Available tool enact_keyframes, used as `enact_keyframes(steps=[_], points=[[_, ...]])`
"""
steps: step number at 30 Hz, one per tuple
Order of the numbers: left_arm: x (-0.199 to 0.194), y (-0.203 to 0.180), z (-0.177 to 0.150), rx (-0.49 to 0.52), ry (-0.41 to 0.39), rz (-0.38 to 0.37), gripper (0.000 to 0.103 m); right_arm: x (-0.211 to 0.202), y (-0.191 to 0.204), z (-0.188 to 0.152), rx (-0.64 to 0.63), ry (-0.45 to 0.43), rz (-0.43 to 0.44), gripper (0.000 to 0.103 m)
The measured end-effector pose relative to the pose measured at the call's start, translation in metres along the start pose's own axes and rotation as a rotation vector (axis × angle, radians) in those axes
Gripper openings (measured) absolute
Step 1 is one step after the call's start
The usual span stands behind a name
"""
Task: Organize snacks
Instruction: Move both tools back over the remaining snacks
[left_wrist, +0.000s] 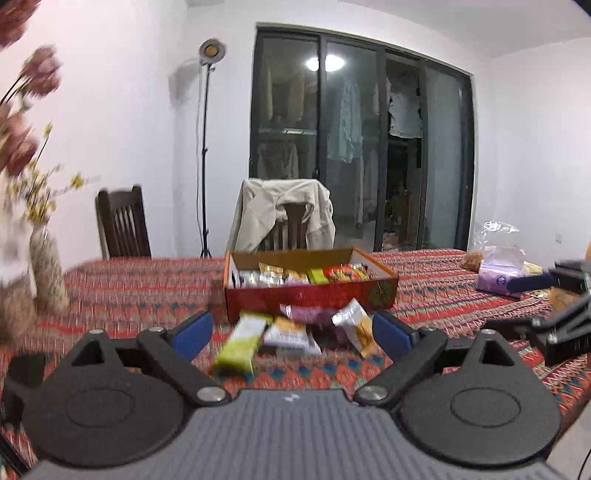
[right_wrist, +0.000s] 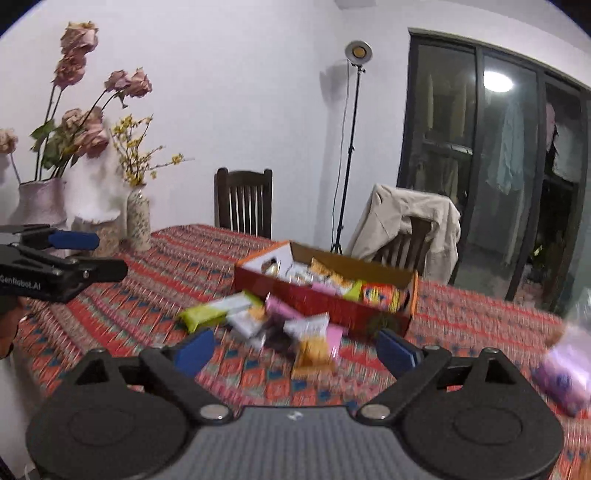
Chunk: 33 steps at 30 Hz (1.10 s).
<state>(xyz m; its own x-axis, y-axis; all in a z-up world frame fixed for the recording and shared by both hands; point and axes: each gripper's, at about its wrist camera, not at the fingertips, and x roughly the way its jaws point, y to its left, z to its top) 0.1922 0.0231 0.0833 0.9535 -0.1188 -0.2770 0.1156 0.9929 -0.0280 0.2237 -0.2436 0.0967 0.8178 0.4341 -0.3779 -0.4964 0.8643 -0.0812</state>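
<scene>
A red cardboard box (left_wrist: 310, 295) (right_wrist: 332, 306) with several snack packets inside stands on the patterned tablecloth. In front of it lies a loose pile of packets: a green bar (left_wrist: 242, 345) (right_wrist: 216, 310), a white and orange packet (left_wrist: 291, 334), a pink one (left_wrist: 306, 314) (right_wrist: 280, 308) and an orange one (right_wrist: 314, 354). My left gripper (left_wrist: 291, 332) is open, short of the pile, with nothing between its blue pads. My right gripper (right_wrist: 293, 349) is open too, just before the pile. Each gripper also shows at the edge of the other's view: the right gripper (left_wrist: 546, 291) and the left gripper (right_wrist: 92, 254).
Vases of dried flowers (right_wrist: 138, 221) (left_wrist: 46, 269) stand at the table's left. A purple tissue pack and plastic bag (left_wrist: 500, 273) (right_wrist: 565, 376) lie at the right. Two wooden chairs (right_wrist: 243, 203), one with a beige jacket (left_wrist: 284, 218), stand behind the table.
</scene>
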Motion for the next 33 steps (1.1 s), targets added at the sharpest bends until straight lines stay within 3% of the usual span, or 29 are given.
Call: enact_keyframes(steps=[7, 14, 23, 33], points=[[-0.012, 0.016, -0.035, -0.058, 0.104, 0.042, 0.097, -0.026, 0.008, -0.065, 0.034, 0.094, -0.023, 0.096], [-0.014, 0.022, -0.049, -0.084, 0.148, 0.069, 0.097, -0.025, -0.007, -0.097, 0.163, 0.171, -0.075, 0.096], [0.012, 0.032, -0.054, -0.116, 0.198, 0.082, 0.097, -0.003, -0.010, -0.098, 0.166, 0.205, -0.076, 0.096], [0.069, 0.048, -0.049, -0.111, 0.236, 0.065, 0.095, 0.045, -0.015, -0.078, 0.167, 0.216, -0.063, 0.096]])
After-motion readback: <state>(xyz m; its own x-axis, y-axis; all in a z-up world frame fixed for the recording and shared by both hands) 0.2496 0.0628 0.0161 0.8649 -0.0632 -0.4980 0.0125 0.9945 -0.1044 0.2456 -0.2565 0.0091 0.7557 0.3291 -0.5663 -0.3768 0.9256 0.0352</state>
